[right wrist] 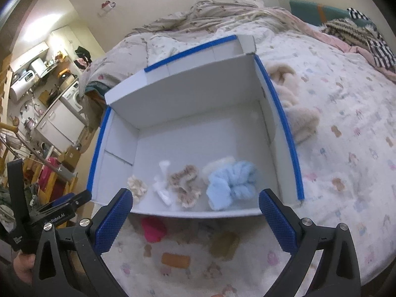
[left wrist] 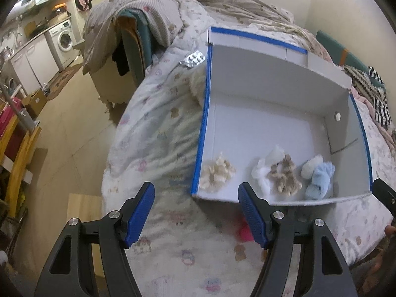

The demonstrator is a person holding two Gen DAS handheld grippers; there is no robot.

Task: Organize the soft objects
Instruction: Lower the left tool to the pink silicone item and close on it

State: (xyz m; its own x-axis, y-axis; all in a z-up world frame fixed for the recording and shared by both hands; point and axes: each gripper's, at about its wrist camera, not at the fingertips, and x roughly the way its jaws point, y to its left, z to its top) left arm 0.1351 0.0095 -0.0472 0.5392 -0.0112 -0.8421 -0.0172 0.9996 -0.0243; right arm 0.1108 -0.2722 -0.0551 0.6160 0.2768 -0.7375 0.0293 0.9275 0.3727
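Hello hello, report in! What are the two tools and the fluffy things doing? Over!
Left tool and right tool open, empty. Fluffy scrunchies lined up inside white box. Pink soft thing on bed outside box. Nothing blocking.

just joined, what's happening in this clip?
A person with a claw in each hand is sorting fluffy scrunchies into a white box on a bed. Several already lie along the box's near edge: a cream one, a white one, a brown one and a blue one. Both the left claw and the right claw are open and empty. A pink item lies on the bed in front of the box.
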